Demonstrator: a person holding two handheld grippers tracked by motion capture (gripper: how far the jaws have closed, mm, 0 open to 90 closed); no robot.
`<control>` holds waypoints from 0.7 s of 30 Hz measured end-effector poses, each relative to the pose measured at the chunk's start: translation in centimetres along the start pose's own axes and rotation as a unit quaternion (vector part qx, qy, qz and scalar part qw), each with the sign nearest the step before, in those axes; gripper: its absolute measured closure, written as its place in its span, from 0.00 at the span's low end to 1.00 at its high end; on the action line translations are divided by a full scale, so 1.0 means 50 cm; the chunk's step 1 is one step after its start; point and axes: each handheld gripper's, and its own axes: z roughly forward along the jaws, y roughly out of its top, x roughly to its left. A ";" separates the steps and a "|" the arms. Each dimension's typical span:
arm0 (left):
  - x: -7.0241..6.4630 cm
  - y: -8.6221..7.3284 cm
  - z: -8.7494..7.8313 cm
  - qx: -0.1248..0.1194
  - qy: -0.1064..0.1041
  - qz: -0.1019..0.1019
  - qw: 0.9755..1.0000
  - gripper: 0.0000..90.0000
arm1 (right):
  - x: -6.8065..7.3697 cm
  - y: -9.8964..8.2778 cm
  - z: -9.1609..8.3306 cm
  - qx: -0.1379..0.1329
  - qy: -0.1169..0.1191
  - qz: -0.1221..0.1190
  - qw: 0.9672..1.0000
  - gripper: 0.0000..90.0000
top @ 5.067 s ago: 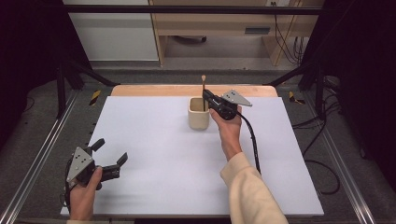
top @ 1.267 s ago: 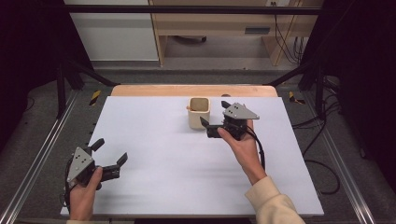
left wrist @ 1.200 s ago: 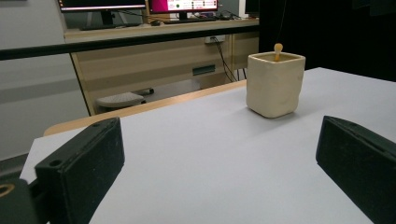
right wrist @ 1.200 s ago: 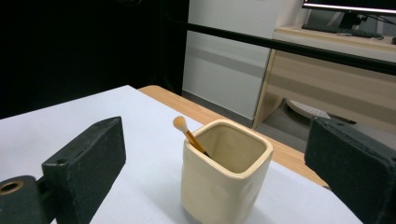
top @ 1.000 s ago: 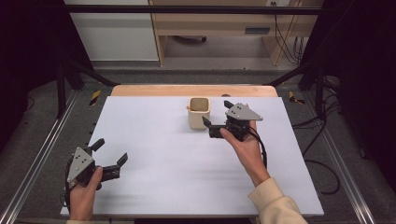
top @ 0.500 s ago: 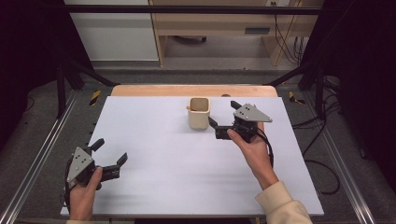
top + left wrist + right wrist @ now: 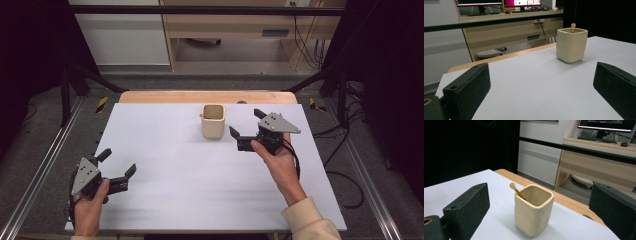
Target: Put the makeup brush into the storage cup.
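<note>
Cream ceramic, square in section and upright, the cup [image 7: 213,120] stands toward the far middle of the white table [image 7: 200,190], just short of the wooden strip along its back edge. Inside it leans a thin wooden stick [image 7: 516,191] with a small rounded tip; its long axis runs from the floor of the cup up to one corner of the rim, so the tip pokes just above the rim, tilted toward the cup's left side as the high view shows it. Being longer than the cup is deep, the stick probably cannot lie flat inside, which would explain why it rests against the wall.

Right gripper [image 7: 247,131] hovers just beside the cup on its right, apart from it, jaws spread wide and holding nothing; its own view looks straight at the cup between the two black pads. That suits a hand that has nothing left to carry. Left gripper [image 7: 117,170] rests low at the near left corner of the table, well apart from the cup, jaws likewise wide and empty, seemingly parked out of the way
</note>
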 end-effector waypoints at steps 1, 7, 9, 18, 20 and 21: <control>0.000 0.000 0.000 0.000 0.000 0.000 1.000 0.00 | -0.001 0.000 -0.003 0.000 -0.001 0.000 1.000 0.04; 0.000 0.000 0.000 0.000 0.000 0.000 1.000 0.00 | -0.006 0.000 -0.015 -0.001 -0.003 0.000 1.000 0.04; -0.001 0.000 0.000 0.000 0.000 0.000 1.000 0.00 | -0.006 -0.001 -0.018 -0.001 -0.003 -0.002 1.000 0.04; 0.000 0.000 0.000 -0.001 0.000 0.000 1.000 0.00 | -0.011 0.003 -0.040 -0.002 -0.007 -0.004 1.000 0.04; 0.000 0.000 0.000 0.000 0.000 0.000 1.000 0.00 | -0.012 0.003 -0.042 -0.001 -0.007 -0.005 1.000 0.04; 0.000 0.000 -0.001 0.000 0.000 0.000 1.000 0.00 | -0.013 0.003 -0.044 -0.002 -0.007 -0.004 1.000 0.04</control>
